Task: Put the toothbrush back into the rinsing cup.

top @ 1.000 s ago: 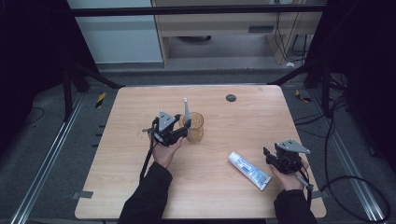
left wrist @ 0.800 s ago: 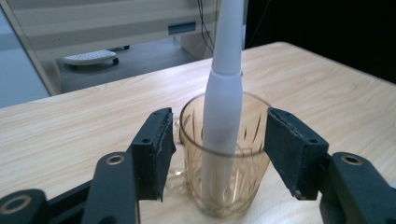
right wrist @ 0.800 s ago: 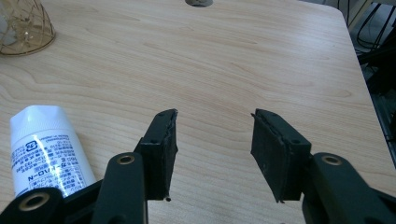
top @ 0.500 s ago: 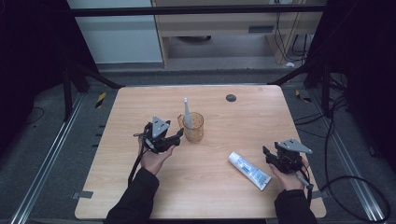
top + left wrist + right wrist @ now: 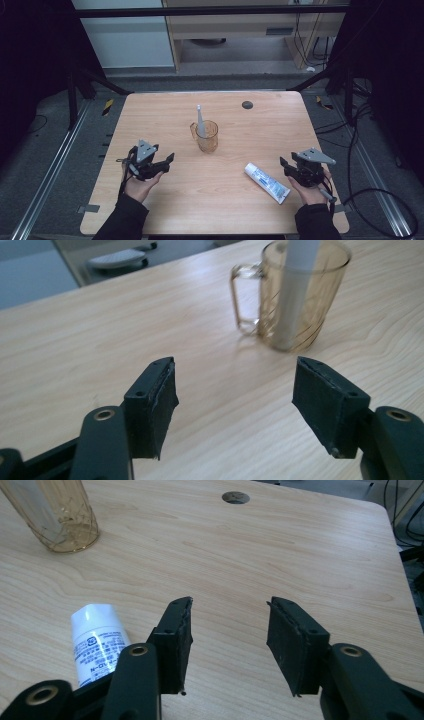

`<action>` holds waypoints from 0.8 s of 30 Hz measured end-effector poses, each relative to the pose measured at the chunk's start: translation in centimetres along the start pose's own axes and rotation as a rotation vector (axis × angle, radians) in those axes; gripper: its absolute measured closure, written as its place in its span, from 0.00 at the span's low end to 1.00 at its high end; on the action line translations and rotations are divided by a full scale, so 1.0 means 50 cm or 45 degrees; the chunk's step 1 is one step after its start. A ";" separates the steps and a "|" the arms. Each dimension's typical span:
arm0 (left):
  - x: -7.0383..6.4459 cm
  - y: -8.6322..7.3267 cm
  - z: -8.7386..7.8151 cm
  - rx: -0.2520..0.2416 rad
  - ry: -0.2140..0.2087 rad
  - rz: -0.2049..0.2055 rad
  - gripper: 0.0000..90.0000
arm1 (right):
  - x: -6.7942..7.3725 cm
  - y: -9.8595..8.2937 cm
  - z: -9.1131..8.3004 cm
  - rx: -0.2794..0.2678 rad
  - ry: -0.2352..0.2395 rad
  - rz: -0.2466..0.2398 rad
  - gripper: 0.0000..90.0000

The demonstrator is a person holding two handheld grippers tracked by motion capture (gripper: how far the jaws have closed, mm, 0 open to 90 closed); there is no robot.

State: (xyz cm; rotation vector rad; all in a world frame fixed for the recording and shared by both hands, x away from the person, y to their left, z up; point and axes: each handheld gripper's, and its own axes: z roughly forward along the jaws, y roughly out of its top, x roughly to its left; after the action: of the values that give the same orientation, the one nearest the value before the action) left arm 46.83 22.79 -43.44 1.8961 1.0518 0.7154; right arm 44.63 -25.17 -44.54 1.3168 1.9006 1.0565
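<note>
A clear amber mug (image 5: 207, 136) (image 5: 295, 295) (image 5: 55, 517) stands upright near the middle of the wooden table (image 5: 240, 200), with a white toothbrush (image 5: 200, 121) (image 5: 295, 290) standing in it. A white toothpaste tube (image 5: 267, 182) (image 5: 96, 642) lies flat at the front right. My left gripper (image 5: 169, 162) (image 5: 245, 400) is open at the front left, well short of the mug, with nothing between its jaws. My right gripper (image 5: 286, 166) (image 5: 230, 640) is open just right of the tube, also holding nothing.
A dark round hole (image 5: 247, 104) (image 5: 235, 497) sits in the tabletop at the back right. Cables (image 5: 380, 195) trail on the floor to the right of the table. A shelf unit (image 5: 240, 30) stands beyond the far edge.
My left gripper has pulled back from the mug toward the front left, leaving the toothbrush standing in it. The right gripper has stayed in place.
</note>
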 end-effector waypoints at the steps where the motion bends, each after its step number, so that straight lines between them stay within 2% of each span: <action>1: 0.006 -0.009 -0.007 -0.004 0.007 -0.016 0.37 | 0.000 -0.001 0.000 0.007 0.007 -0.004 0.59; 6: 0.031 -0.057 -0.034 0.010 0.052 -0.076 0.36 | 0.008 -0.005 0.000 0.060 0.030 -0.023 0.63; 9: 0.045 -0.073 -0.044 0.025 0.075 -0.104 0.37 | 0.014 -0.007 -0.001 0.082 0.058 -0.042 0.64; 13: 0.049 -0.084 -0.053 0.034 0.088 -0.097 0.38 | 0.024 -0.014 -0.005 0.121 0.076 -0.079 0.68; 15: 0.051 -0.094 -0.054 0.062 0.085 -0.085 0.38 | 0.027 -0.019 -0.005 0.143 0.079 -0.086 0.71; 24: 0.059 -0.117 -0.061 0.116 0.107 -0.073 0.42 | 0.025 -0.040 0.000 0.245 0.102 -0.070 0.90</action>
State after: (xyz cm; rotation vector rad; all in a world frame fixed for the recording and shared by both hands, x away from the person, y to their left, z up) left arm 43.57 28.34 -46.76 1.9185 1.2049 0.7303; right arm 43.27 -24.36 -46.30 1.3355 2.1299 0.9301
